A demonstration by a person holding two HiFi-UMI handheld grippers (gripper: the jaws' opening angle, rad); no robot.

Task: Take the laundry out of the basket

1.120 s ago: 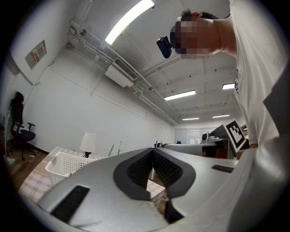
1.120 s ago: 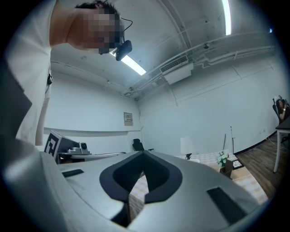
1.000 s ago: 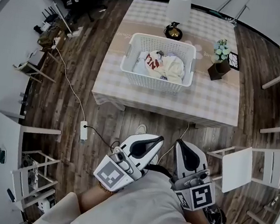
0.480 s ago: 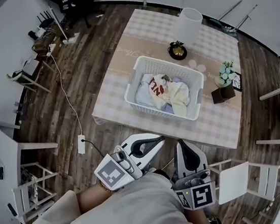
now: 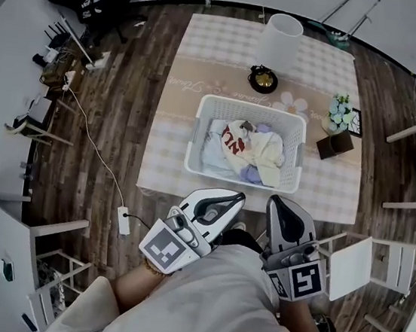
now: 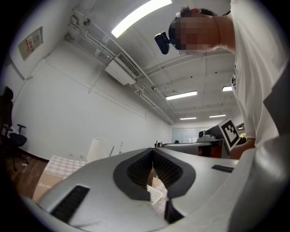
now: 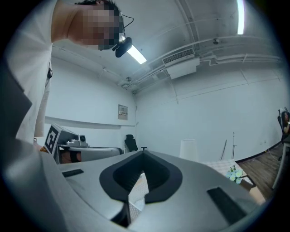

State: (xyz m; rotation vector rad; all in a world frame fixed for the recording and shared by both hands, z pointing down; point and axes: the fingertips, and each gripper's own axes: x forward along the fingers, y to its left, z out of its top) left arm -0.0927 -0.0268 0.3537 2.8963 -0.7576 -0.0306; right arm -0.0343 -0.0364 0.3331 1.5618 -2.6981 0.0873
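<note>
Progress: 0 garments out; laundry [image 5: 250, 143] all heaped in the white basket [image 5: 294, 156] on the checked table [image 5: 206, 62], 12 o'clock of the person | Grippers: left gripper [image 5: 228, 200], right gripper [image 5: 279, 206]; both closed, empty, short of table | Left: reach, grasp, lift everything out

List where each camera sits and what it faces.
Head view: on the head, steeply down at table, basket, laundry; shows shirt, left gripper, right gripper.
Left gripper view: on that gripper, level toward lamp; shows shut jaws, shirt at right.
Right gripper view: on that gripper, level toward lamp, flowers; shut jaws, shirt at left.
Shared: lamp in all three.
</note>
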